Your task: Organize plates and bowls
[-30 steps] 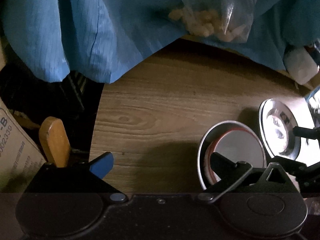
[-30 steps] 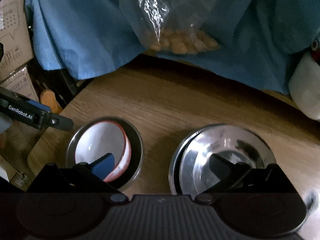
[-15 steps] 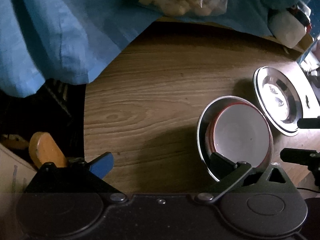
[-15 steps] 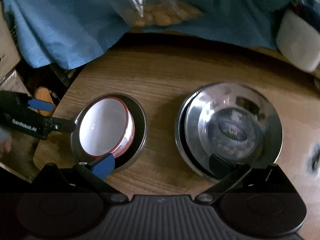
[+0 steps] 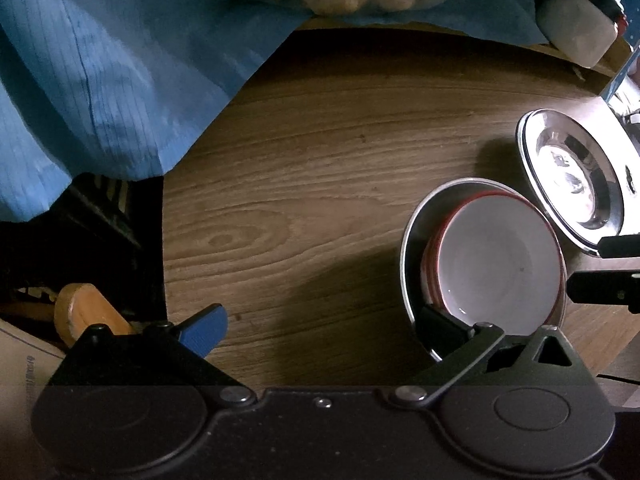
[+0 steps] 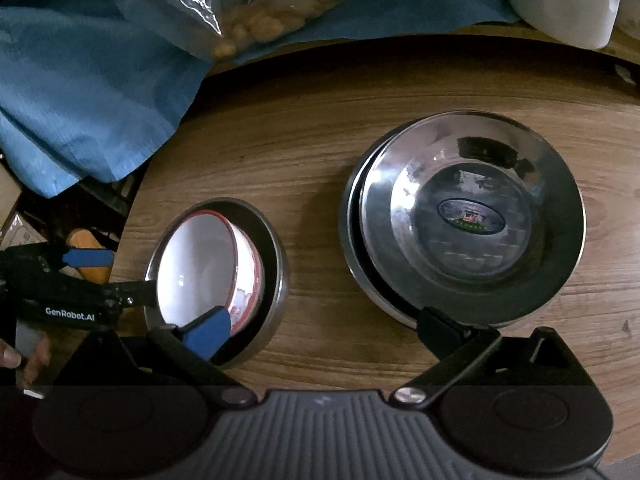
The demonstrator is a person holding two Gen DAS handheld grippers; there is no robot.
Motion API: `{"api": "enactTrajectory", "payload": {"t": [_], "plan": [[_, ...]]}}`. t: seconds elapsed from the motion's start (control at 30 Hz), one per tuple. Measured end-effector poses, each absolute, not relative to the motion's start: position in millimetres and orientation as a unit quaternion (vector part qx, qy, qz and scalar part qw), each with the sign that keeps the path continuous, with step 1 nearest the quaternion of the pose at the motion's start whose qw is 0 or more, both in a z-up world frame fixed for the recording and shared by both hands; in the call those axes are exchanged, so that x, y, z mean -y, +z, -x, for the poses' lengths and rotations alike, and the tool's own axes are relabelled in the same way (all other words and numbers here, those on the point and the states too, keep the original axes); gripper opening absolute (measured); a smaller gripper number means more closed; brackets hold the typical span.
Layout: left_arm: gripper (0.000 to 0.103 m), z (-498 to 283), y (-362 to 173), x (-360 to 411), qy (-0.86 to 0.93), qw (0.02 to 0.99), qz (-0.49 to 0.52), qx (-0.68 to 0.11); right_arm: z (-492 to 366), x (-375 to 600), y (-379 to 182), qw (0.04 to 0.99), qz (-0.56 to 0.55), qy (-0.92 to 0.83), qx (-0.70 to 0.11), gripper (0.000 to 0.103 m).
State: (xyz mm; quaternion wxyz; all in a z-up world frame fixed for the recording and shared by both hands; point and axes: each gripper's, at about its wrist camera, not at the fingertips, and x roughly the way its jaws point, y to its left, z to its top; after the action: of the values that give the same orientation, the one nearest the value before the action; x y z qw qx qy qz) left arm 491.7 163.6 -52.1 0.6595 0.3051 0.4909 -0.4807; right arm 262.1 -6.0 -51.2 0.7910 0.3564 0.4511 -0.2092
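Right wrist view, sweeping from the left edge: the left gripper (image 6: 116, 280) comes in from the side, fingers spread wide, one black finger reaching to the near rim of the white bowl (image 6: 204, 268). That red-rimmed bowl sits tilted inside a steel bowl (image 6: 276, 264) on the wooden table (image 6: 312, 152). Whether the finger actually touches the rim is hard to say from this angle. Moving right, well apart, a stack of steel plates (image 6: 552, 264) lies flat, the upper plate sitting off-centre on the lower. The right gripper (image 6: 320, 328) hangs above both, jaws released and holding nothing (blue pad over the white bowl, black finger over the plate rim). Risk from here, as I judge it: a pinch on that leaning rim could tip the white bowl or drag the steel one towards the near table edge, and the slick steel offers little grip.
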Motion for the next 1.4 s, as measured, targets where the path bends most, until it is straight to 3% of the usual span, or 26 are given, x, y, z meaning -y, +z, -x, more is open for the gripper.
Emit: {"api": "enactTrajectory", "payload": {"t": [0.7,0.97,1.2,1.3,1.37,1.4], "plan": [[0.102,-493.0,-55.2,-163.2,-0.487,0.654,-0.303,-0.494,-269.0,2.4,-53.5,0.788,-0.343,-0.23,-0.457,0.101],[0.102,-494.3,-58.1,-161.4,-0.485,0.649,-0.302,-0.502,-268.1,-2.3,-52.6,0.781,-0.332,-0.23,-0.476,0.092],[0.101,-494.7,-60.3,-157.5,-0.489,0.642,-0.31,-0.503,-267.5,-2.7,-52.0,0.781,-0.34,-0.228,-0.472,0.091],[0.099,-495.2,-59.9,-156.8,-0.494,0.638,-0.309,-0.503,-268.7,-2.1,-50.3,0.783,-0.339,-0.228,-0.469,0.083],[0.097,-495.2,-59.3,-156.5,-0.498,0.637,-0.309,-0.502,-270.3,-2.0,-48.7,0.784,-0.343,-0.225,-0.466,0.069],[0.096,-495.4,-59.2,-156.8,-0.499,0.636,-0.309,-0.501,-270.9,-1.3,-49.6,0.782,-0.349,-0.222,-0.466,0.067]]}}
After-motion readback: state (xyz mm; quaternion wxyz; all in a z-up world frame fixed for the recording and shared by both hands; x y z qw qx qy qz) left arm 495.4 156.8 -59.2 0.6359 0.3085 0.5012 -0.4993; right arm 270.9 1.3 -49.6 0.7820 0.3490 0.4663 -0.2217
